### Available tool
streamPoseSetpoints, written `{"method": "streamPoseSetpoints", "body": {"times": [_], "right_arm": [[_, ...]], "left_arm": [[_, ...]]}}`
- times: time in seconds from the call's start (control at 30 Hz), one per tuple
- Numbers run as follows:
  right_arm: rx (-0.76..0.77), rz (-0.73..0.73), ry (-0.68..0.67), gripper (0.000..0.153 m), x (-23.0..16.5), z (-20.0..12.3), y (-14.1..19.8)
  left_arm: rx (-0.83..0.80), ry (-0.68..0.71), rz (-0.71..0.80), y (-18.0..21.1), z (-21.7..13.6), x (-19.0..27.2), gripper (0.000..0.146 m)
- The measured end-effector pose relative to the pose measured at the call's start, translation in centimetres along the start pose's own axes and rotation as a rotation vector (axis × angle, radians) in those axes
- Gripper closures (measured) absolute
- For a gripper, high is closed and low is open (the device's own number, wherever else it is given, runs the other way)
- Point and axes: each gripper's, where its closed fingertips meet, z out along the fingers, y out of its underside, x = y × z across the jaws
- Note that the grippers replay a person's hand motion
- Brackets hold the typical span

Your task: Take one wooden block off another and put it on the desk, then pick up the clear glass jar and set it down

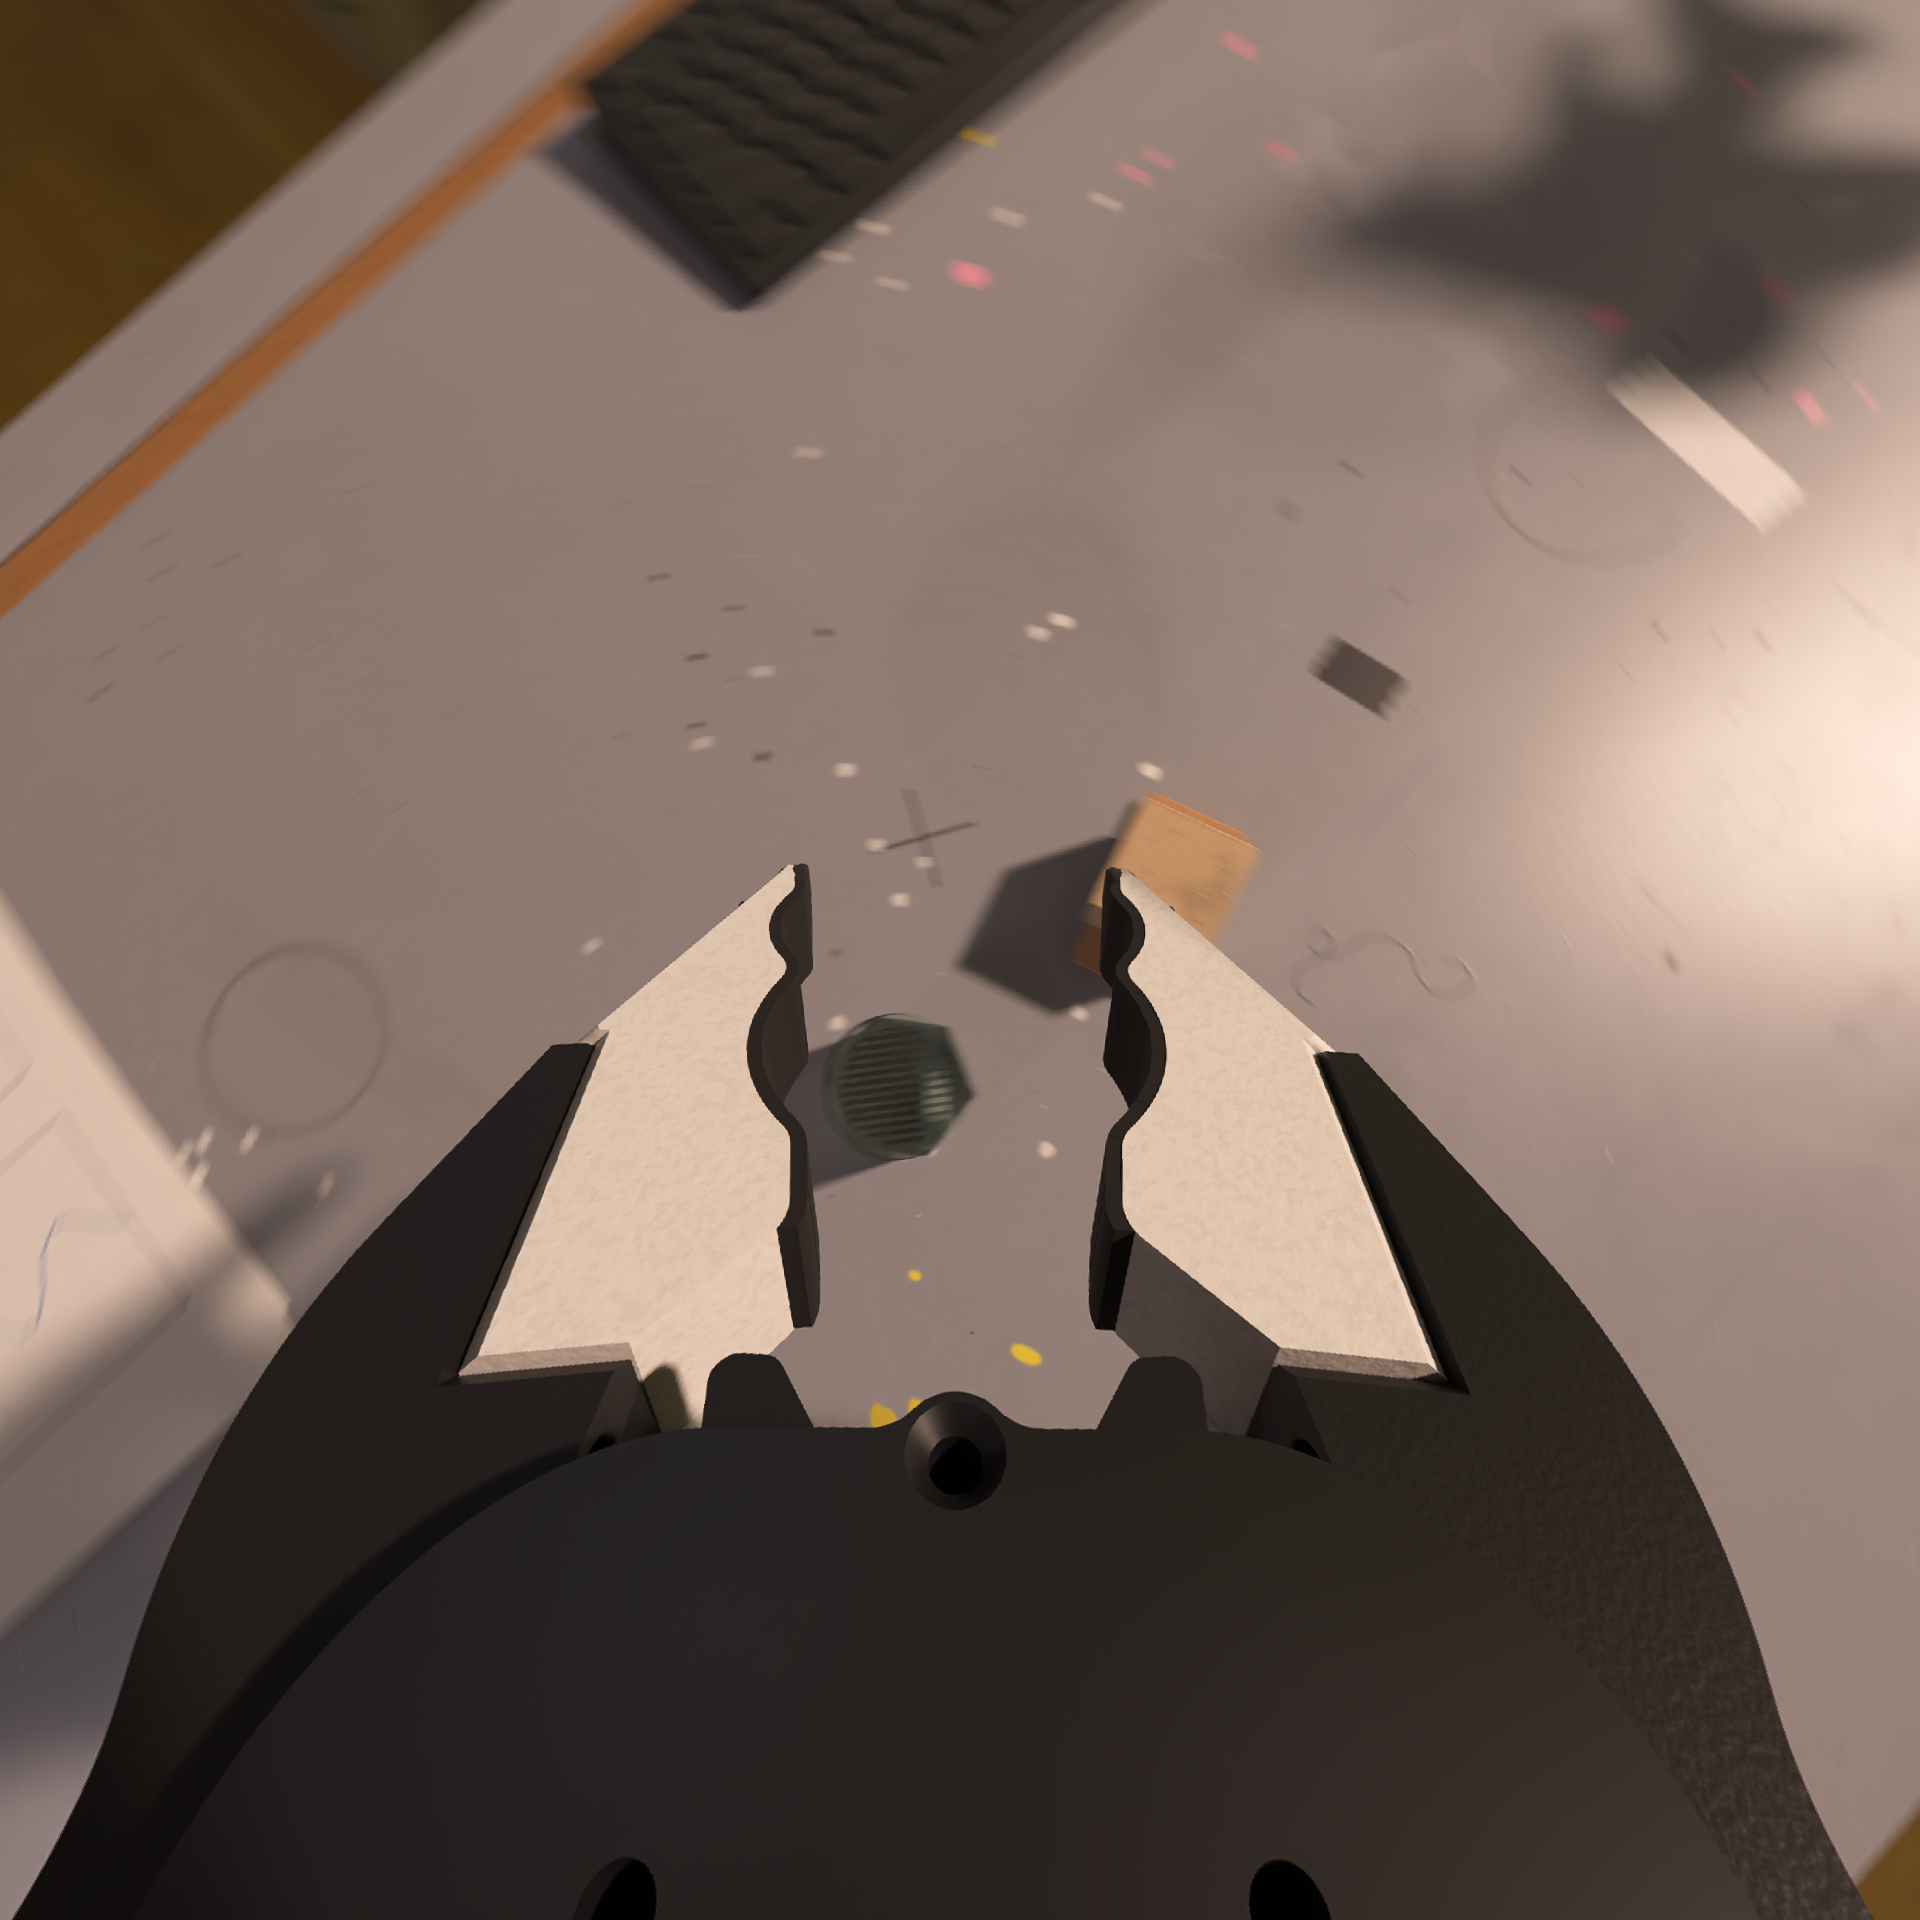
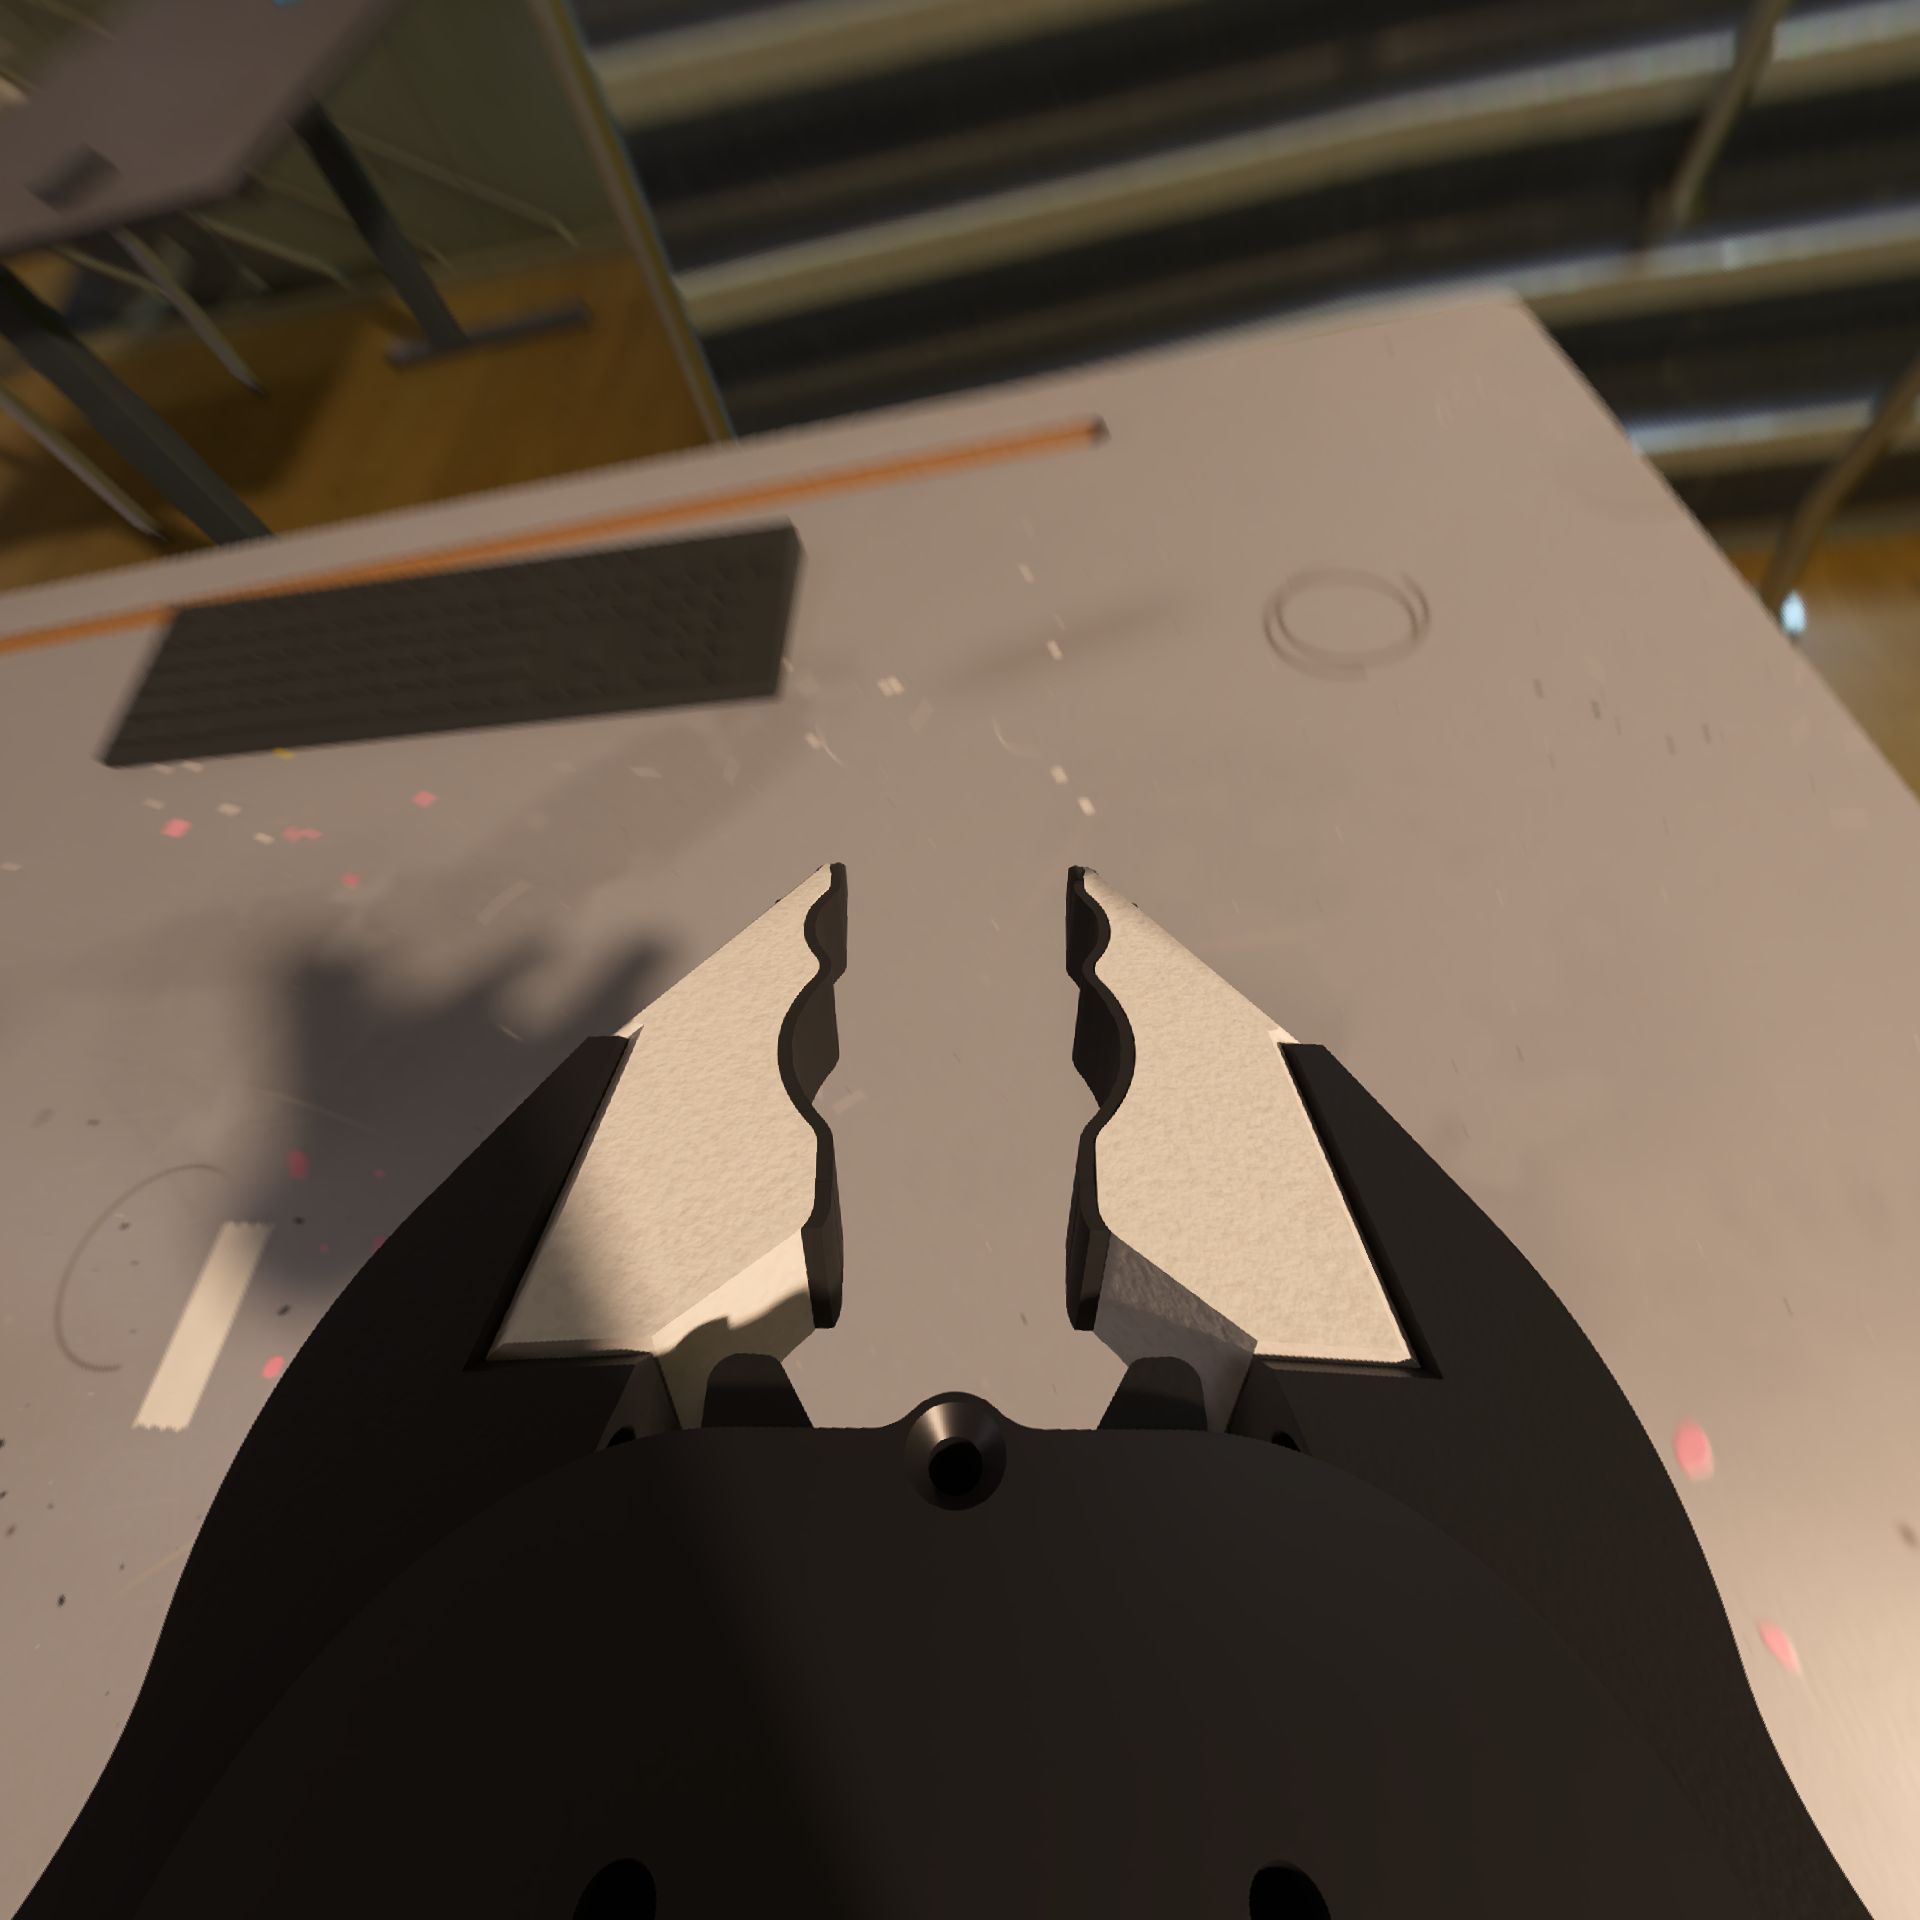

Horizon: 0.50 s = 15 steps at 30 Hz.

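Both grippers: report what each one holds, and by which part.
Nothing is held. The left gripper is open above the jar; the right gripper is open over bare desk.

- The left wrist view looks steeply down along its own jaws onto the worktop (image 1: 520,644), from fairly close above; a wooden block (image 1: 1195,868) and a dark-lidded jar (image 1: 899,1086) sit mid-frame.
- The right wrist view faces forward at a shallower angle, taking in the worktop's (image 2: 1351,935) far edge and the room beyond along the top of the frame.
- Both views share the black keyboard (image 1: 800,135) (image 2: 457,649), upper middle in the left view and upper left in the right, and the orange strip (image 1: 281,343) (image 2: 623,525) beside it.
- A white tape strip (image 1: 1704,452) (image 2: 203,1325) appears upper right in the left view and lower left in the right.
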Motion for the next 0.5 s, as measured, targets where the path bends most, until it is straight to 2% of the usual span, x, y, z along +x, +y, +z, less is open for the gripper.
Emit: {"method": "streamPoseSetpoints", "body": {"times": [0.1,0.17,0.3,0.5], "right_arm": [[0.092,-0.026,-0.104,0.111,-2.7,-1.0,-1.6],[0.105,-0.028,-0.168,0.111,-4.2,-1.1,-2.1],[0.11,-0.049,-0.202,0.111,-5.6,-1.0,-2.4],[0.088,-0.058,-0.213,0.111,-5.8,-0.8,-2.2]], "left_arm": [[-0.127,0.158,0.201,1.1,2.2,4.3,0.088],[-0.238,0.199,0.285,2.3,4.1,5.8,0.085],[-0.376,0.218,0.364,3.5,7.3,7.2,0.081],[-0.563,0.212,0.418,6.2,10.6,7.3,0.085]]}}
